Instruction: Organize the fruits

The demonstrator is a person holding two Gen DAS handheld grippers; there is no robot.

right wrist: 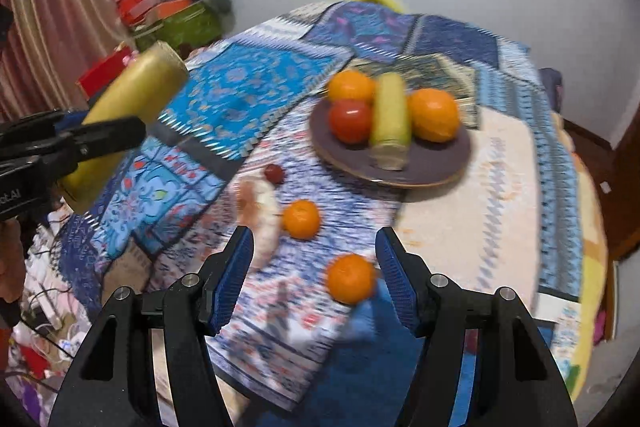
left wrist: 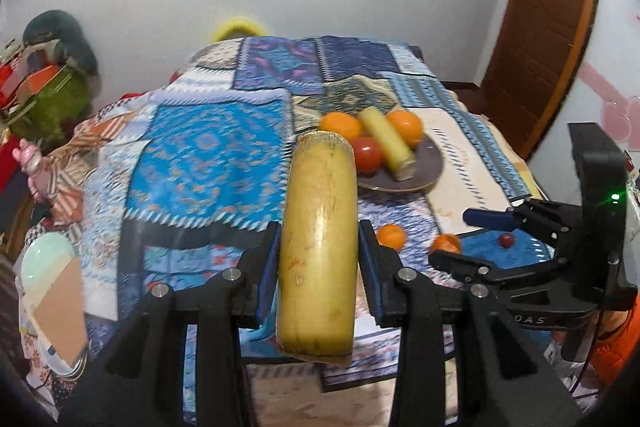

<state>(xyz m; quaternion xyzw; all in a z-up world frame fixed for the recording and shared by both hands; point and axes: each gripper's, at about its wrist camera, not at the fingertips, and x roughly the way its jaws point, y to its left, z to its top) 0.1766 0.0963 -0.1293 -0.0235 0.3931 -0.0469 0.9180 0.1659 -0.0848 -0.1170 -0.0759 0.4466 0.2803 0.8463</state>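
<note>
- Banana (left wrist: 318, 247) clamped in left gripper (left wrist: 319, 255), off the table.
- Right gripper (right wrist: 314, 275) wide open, empty, over loose orange (right wrist: 351, 278).
- Plate (right wrist: 432, 163) beyond, holding fruit.

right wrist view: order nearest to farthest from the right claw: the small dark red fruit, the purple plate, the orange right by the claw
1. Round orange, just inside the right claw, by its right finger.
2. Small dark red fruit, further out, left of centre.
3. Purple plate, farthest, upper right.
</note>
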